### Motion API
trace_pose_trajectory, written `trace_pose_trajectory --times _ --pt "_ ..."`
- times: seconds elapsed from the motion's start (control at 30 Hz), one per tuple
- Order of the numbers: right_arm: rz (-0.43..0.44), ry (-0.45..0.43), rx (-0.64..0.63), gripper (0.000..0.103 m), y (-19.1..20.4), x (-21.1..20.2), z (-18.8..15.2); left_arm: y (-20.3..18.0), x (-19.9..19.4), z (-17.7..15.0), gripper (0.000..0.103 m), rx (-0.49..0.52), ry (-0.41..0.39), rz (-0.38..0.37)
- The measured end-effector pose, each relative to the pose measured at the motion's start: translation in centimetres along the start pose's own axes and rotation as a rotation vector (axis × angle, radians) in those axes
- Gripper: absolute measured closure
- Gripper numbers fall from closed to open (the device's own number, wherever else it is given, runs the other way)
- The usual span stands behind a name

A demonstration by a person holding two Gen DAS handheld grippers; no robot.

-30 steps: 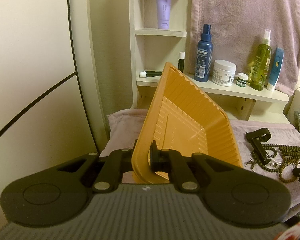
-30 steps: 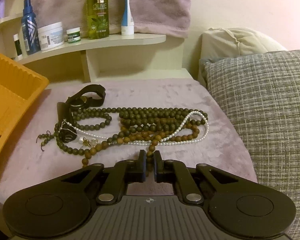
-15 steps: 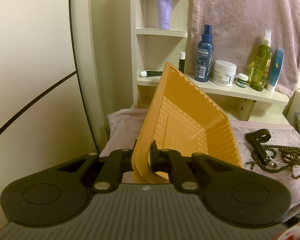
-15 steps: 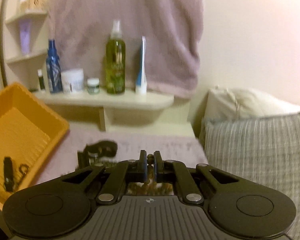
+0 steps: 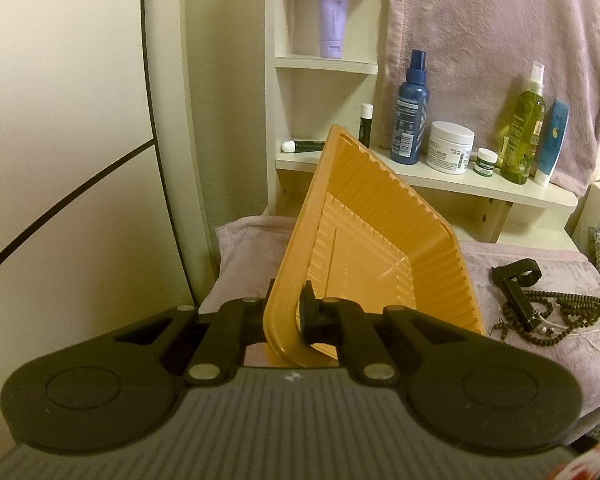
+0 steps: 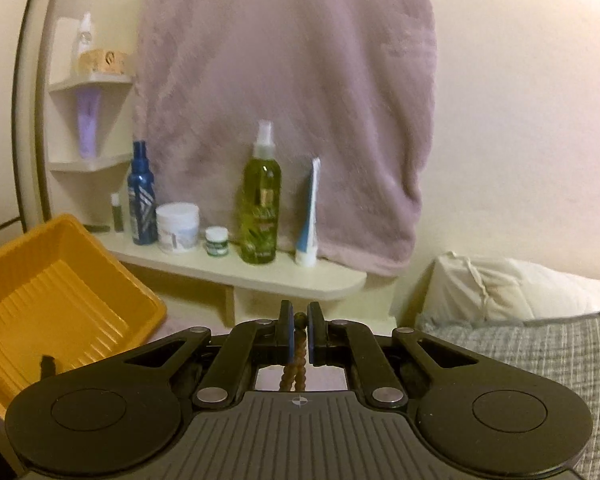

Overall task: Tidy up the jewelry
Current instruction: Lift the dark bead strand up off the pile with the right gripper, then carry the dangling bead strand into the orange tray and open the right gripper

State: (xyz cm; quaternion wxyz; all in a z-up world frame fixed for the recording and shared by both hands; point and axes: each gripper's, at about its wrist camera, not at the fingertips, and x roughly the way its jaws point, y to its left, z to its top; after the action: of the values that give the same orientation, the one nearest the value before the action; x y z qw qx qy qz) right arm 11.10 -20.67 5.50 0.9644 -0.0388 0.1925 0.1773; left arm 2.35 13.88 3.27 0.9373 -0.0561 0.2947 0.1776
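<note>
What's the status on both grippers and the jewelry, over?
Left gripper shut on orange tray rim, tray tilted. Right gripper shut on brown bead strand, lifted. Remaining beads on cloth. Nothing blocking tray.

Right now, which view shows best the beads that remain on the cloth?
The left wrist view: the bead pile lies in plain sight beside the tray. The right wrist view shows only the brown strand pinched in the right gripper.

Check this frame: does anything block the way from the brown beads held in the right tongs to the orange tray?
Nothing visible does. The right tongs are shut on the brown bead strand, and the orange tray sits open to their left, tilted up by the left tongs clamped on its rim. The space under the tongs is hidden.
</note>
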Motion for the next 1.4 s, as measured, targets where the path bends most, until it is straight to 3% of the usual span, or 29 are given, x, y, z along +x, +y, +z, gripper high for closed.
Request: trace_pose_trajectory --times 0.67,1.17,1.4 --pt "0.086 -0.145 -0.006 0.097 0.9 -2.5 5.5 0.2 0.1 0.0 0.096 -0.008 0.001 -0.005" --pt "0.389 -0.182 -0.045 0.097 8.4 -2.0 9.0 0.3 0.2 0.0 0.096 -0.013 0.003 -0.01" --pt "0.474 -0.124 -0.088 0.097 13.7 0.6 8.0 0.5 0.2 -0.1 0.096 -0.016 0.004 -0.016"
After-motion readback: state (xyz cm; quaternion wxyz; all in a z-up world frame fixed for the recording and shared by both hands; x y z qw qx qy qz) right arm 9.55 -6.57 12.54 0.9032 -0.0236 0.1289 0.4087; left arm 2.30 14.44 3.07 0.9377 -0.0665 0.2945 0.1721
